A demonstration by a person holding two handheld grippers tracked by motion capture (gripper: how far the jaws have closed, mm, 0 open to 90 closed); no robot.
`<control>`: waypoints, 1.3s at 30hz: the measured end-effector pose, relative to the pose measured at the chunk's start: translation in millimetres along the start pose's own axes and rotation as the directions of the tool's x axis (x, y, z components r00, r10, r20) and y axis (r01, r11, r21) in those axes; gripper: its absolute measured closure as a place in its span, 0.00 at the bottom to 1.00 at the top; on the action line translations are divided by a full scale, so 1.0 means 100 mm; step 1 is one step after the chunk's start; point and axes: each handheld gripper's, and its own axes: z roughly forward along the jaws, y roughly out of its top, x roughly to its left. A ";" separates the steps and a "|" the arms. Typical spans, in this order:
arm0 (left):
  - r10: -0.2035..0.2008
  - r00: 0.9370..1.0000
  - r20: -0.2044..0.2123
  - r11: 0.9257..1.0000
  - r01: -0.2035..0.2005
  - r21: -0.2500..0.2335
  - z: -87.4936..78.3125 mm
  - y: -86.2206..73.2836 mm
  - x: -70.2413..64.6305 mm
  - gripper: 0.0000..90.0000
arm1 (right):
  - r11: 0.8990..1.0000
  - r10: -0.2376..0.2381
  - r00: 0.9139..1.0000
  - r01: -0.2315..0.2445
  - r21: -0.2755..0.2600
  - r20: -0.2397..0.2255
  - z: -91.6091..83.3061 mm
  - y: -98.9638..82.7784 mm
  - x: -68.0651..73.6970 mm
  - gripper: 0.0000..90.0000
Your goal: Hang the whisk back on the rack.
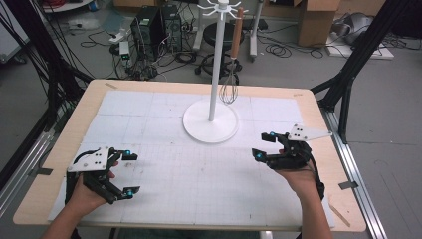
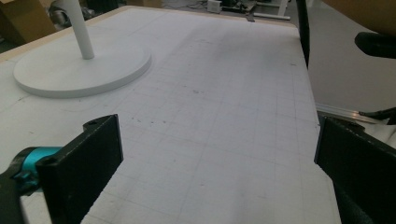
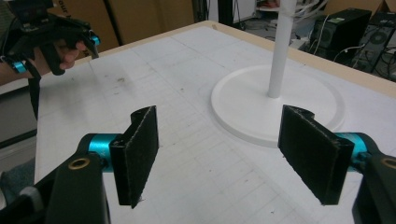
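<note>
A wooden bench (image 1: 59,164) is seen from above, covered over most of its top by a white gridded mat (image 1: 199,169); on the mat, at about twelve o'clock from the bench's middle, a white stand (image 1: 211,124) is set, its round base lying flat and its thin pole rising upright to a ring of hooks at the top; from one hook a whisk (image 1: 230,84) with a wooden handle is hung, its wire head hanging just beside the pole at roughly three o'clock of it, above the far edge of the base.

The left hand-held gripper (image 1: 128,173) is held at about eight o'clock of the stand, well apart from it, low over the mat; its jaws are spread wide, and nothing is seen between them but bare mat in the left gripper view (image 2: 219,154); the stand's base is seen there at ten o'clock.

The right hand-held gripper (image 1: 263,145) is held at about four o'clock of the stand, near the rim of the base but apart from it; its jaws are parted fairly wide and nothing is gripped; in the right gripper view (image 3: 217,154) the base lies at one o'clock beyond the pads, and the other gripper is seen at ten o'clock.
</note>
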 end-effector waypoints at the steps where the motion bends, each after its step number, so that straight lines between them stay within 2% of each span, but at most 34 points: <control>1: 0.000 1.000 0.000 1.000 0.000 -0.001 0.00 0.00 0.00 0.02 | 1.000 0.002 1.000 -0.002 -0.003 -0.005 0.00 -0.02 0.01 0.31; 12: -0.004 1.000 -0.003 1.000 0.004 -0.007 0.02 0.02 0.03 0.02 | 0.999 0.034 0.999 -0.034 0.010 0.005 0.03 -0.14 -0.02 0.28; 19: -0.007 1.000 -0.011 1.000 0.007 -0.006 0.02 0.01 0.04 0.02 | 0.999 0.029 1.000 -0.029 0.017 0.006 0.05 -0.15 -0.01 0.24; 25: 0.000 1.000 -0.006 1.000 0.000 -0.007 0.01 0.02 0.03 0.02 | 0.998 0.030 0.999 -0.031 0.059 0.010 0.10 -0.17 0.01 0.17; 35: -0.002 1.000 -0.007 1.000 0.002 -0.017 0.01 0.02 0.04 0.02 | 0.999 0.039 0.999 -0.039 0.027 0.019 0.05 -0.21 0.02 0.17; 39: 0.001 1.000 -0.005 1.000 -0.001 -0.013 0.01 0.02 0.03 0.02 | 0.999 0.035 0.999 -0.036 0.031 0.020 0.07 -0.21 0.01 0.17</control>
